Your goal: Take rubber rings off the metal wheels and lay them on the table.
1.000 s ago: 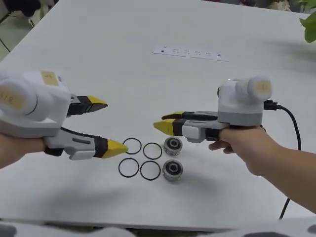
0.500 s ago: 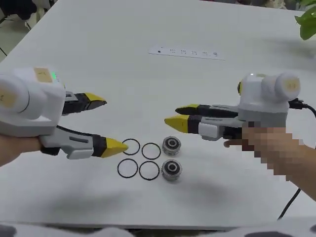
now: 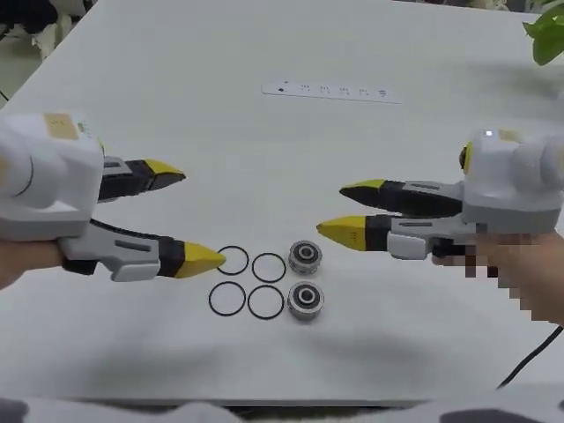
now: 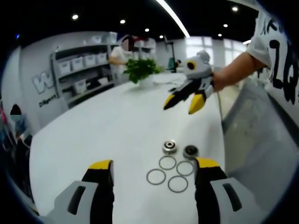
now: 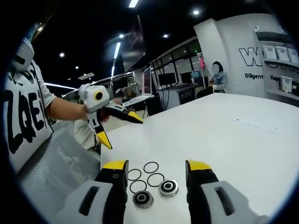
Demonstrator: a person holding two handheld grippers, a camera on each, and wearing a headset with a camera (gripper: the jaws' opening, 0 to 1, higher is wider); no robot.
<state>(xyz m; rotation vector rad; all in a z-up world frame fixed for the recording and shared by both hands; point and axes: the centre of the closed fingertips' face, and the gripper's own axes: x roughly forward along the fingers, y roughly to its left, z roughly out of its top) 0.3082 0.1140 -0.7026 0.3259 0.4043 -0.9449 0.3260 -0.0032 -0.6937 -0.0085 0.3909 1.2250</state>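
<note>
At the near edge of the table (image 3: 220,132): four rubber rings (image 3: 248,283) flat in a square, two metal wheels (image 3: 305,300) just beside. To either side, left gripper (image 3: 201,218) and right gripper (image 3: 333,210), fingers spread, holding nothing. Probably finished; draw back high, never brushing the rings.

Bright ceiling strip light, soft shadows, seemingly blurred fisheye edges.
</note>
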